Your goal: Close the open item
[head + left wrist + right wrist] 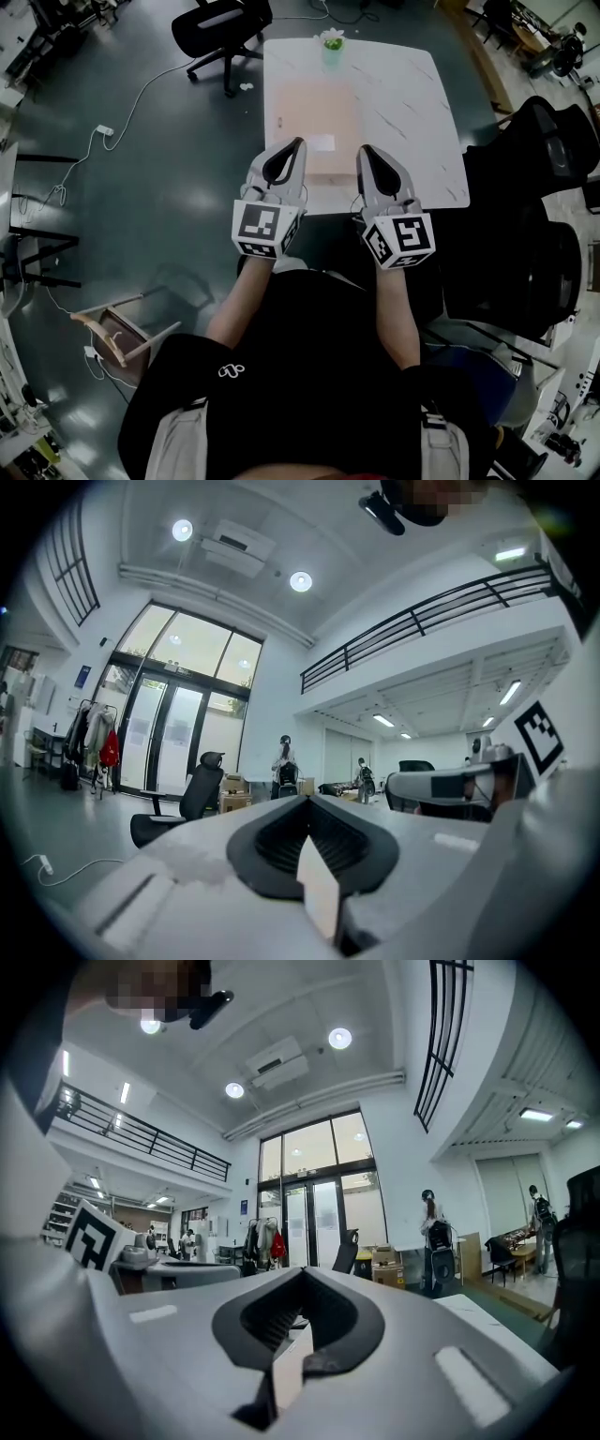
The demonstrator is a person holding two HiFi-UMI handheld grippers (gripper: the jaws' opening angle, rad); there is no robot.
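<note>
A flat pale pink box [311, 120] lies on the white marble-pattern table [412, 103], with a small white label [322, 143] near its front edge. Whether its lid is raised I cannot tell from above. My left gripper [299, 143] hovers over the box's near left corner, jaws shut and empty. Shut too, with nothing between its jaws, my right gripper [364, 150] hangs over the near right edge of the box. In both gripper views the left gripper [305, 799] and right gripper [302, 1271] point level across a large hall, and the box is hidden.
A small green potted plant [332, 42] stands at the table's far edge. A black office chair [221, 26] sits beyond the table at left, with more black chairs [536, 141] to the right. A cable and power strip [104, 131] lie on the floor. A wooden chair [118, 326] stands near left.
</note>
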